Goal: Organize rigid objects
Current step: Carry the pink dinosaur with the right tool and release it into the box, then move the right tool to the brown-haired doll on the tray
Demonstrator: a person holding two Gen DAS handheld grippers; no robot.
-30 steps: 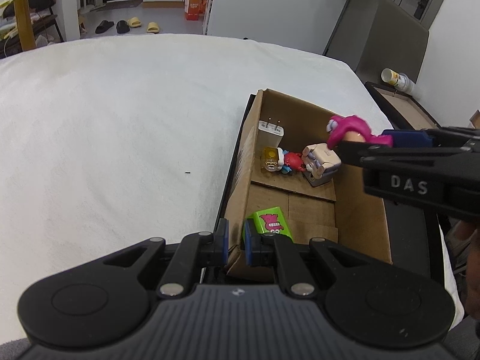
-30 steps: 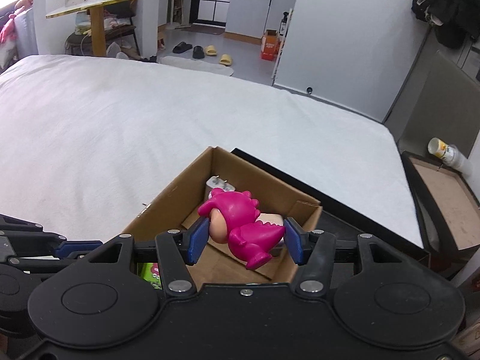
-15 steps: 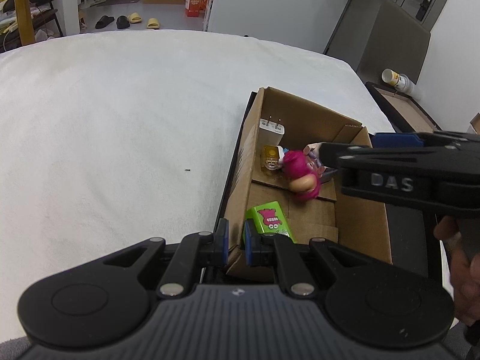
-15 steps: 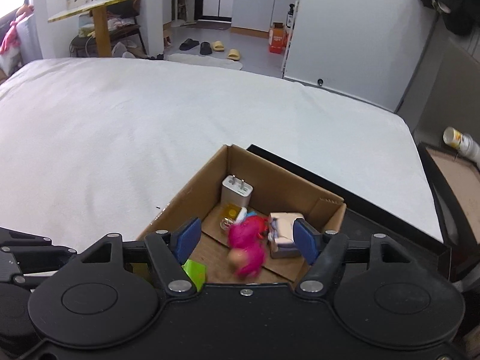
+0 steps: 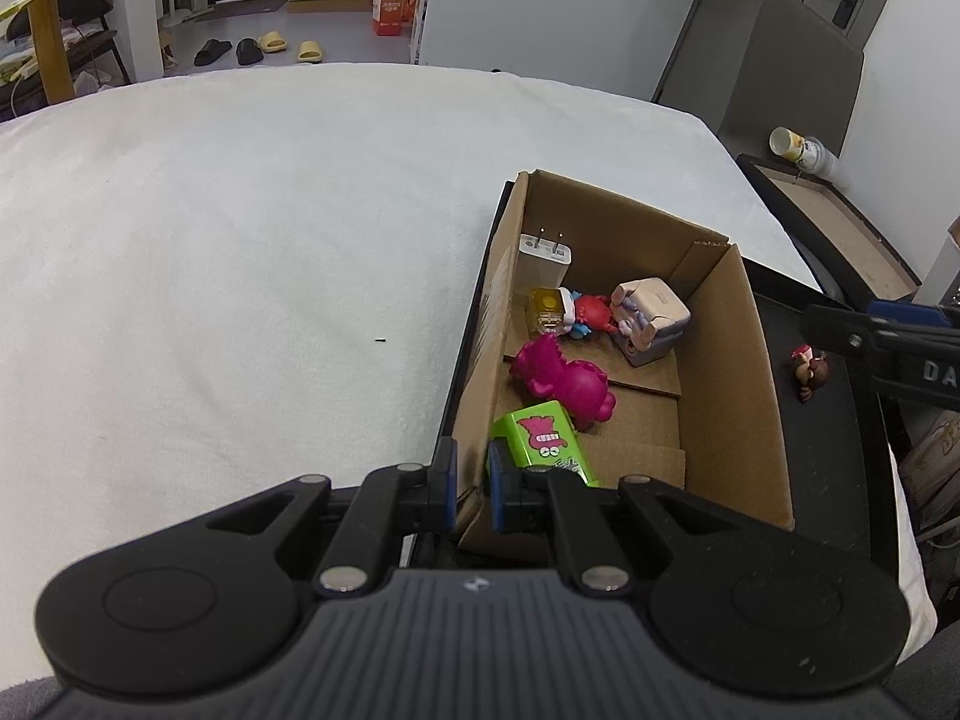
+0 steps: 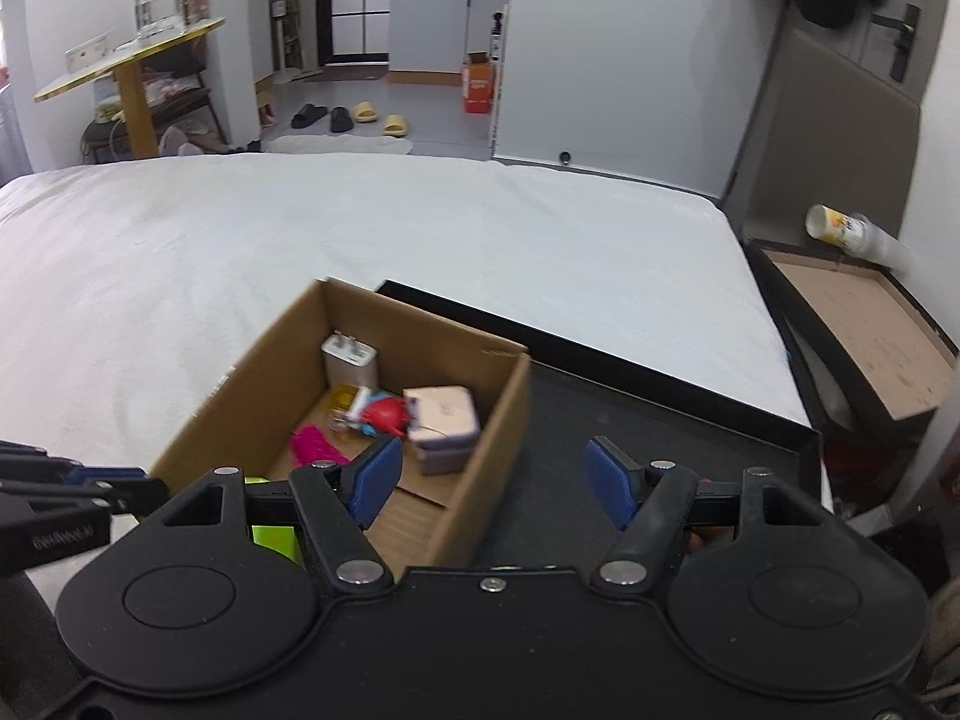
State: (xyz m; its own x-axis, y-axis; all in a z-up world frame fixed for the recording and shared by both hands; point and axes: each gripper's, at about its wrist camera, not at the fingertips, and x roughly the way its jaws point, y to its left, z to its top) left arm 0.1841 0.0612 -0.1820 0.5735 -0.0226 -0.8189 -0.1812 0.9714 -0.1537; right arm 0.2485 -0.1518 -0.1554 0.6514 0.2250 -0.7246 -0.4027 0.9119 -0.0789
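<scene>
Five items already in cardboard box, pink dinosaur toy included. Small figurine left on black tray. Left tool clenched on box wall; right tool released, empty.

white walls | grey floor | wooden table | slippers by doorway
</scene>
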